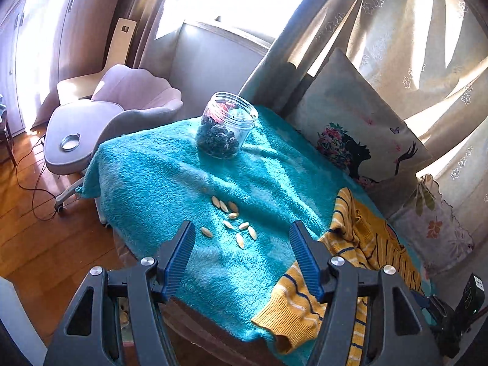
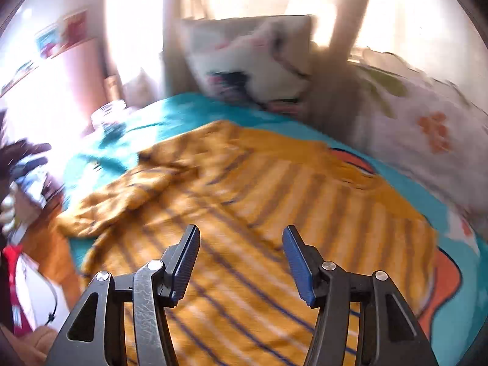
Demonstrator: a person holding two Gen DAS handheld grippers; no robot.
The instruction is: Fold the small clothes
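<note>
- Left tongs hang spread wide over the teal blanket, nothing between the blue pads.
- Beyond their tips, a scatter of pale seeds lies on the fleece, between the two fingers' lines.
- Farther back, a clear jar stands tilted on the blanket, dark lumps inside, well apart from the seeds.
- The yellow striped jumper lies bunched along the blanket's right side; one cuffed sleeve reaches the near edge, just beside the left tongs' right finger.
- The blanket's left edge drops off toward a wooden floor; a grey chair sits near that corner.
- Right side is hemmed in: a printed cushion and a floral pillow press against the blanket's far edge.
- Right tongs are parted too, gripping nothing, poised over the jumper; that view is motion-blurred.
- From there the jumper spreads broad and mostly flat, one sleeve rumpled toward the left edge, teal blanket showing beyond it.
</note>
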